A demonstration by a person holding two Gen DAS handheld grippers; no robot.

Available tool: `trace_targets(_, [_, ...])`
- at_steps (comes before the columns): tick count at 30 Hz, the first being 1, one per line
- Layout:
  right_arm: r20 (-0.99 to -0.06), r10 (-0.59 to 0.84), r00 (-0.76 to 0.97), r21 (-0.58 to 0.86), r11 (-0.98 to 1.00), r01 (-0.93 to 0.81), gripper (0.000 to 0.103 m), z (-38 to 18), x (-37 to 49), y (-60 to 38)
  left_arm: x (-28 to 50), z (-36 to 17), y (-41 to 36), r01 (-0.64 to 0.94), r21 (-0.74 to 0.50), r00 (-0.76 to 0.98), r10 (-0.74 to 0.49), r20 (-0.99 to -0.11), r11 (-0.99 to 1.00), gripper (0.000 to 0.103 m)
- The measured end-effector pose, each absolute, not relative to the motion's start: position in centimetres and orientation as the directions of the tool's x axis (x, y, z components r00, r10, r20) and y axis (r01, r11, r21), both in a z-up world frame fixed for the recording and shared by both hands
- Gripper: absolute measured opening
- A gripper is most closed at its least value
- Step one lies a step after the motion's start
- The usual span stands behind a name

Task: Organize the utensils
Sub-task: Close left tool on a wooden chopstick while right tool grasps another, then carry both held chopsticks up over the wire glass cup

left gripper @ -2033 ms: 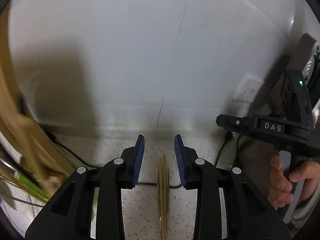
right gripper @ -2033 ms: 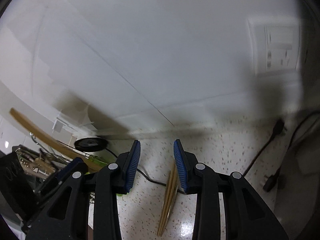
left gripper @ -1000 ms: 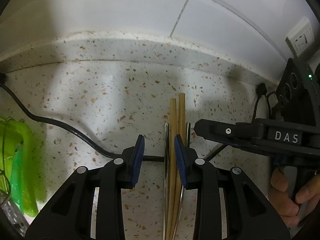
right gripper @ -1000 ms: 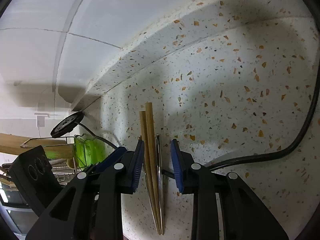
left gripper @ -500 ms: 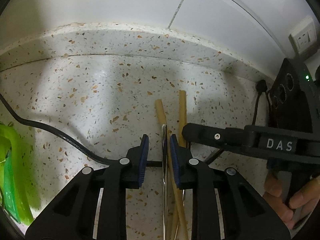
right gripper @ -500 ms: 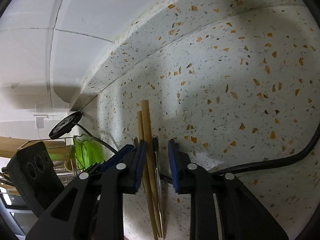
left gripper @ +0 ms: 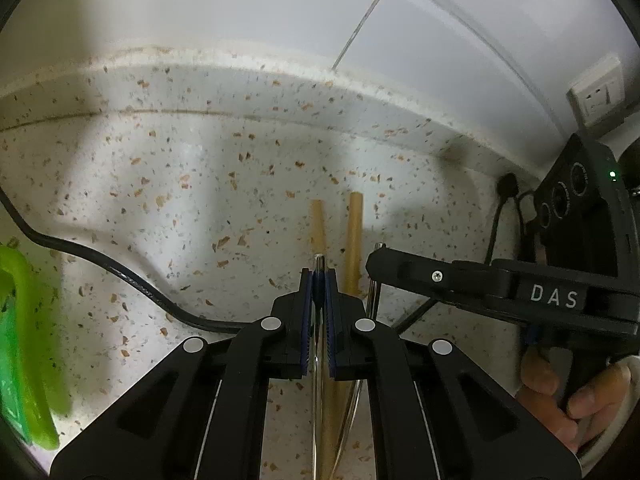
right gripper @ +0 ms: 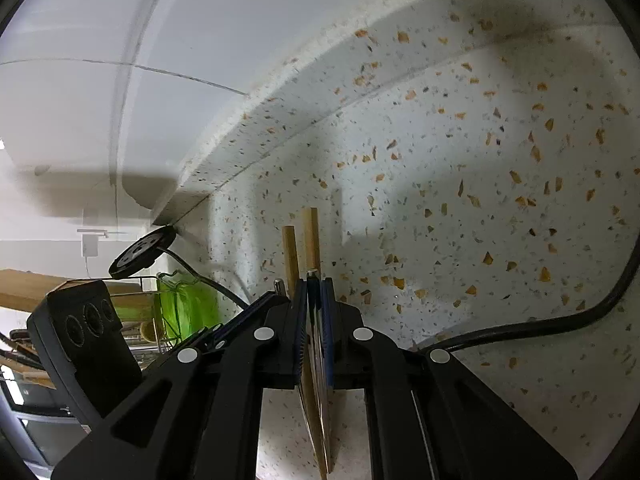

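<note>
So you pinch a metal utensil (left gripper: 319, 264) left (left gripper: 319, 280), a chopstick (right gripper: 311, 236) right (right gripper: 313, 284); sorting has barely begun.

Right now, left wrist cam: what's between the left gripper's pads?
In the left wrist view, the left gripper is shut on a thin metal utensil handle; the two wooden chopsticks lie just right of it.

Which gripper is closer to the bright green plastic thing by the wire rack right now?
Left. The green plastic piece lies just left of the left gripper; the right gripper sits farther right, with the left gripper between.
</note>
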State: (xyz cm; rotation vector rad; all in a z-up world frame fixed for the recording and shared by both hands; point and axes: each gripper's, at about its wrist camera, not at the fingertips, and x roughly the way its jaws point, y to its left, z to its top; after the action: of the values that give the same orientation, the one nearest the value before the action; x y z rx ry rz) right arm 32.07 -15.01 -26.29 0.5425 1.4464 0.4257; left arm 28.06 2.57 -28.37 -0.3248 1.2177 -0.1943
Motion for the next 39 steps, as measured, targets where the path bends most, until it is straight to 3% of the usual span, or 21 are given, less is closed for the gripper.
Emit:
trace_targets(21, [-0.810,0.488,0.324,0.448,0.873,-0.193,0.004,-14.8,28.7,-15.9,21.9,-16.1,1.2,0.081,-0.243,0.565,-0.245,-0.788,0.967,0.005])
trace_targets(39, [-0.729,0.457,0.510,0.342,0.888,-0.307,0.003,-5.9,24.1,-15.2,14.8,-7.3,1.5,0.094,-0.181,0.738,-0.191,-0.647,0.979,0.005])
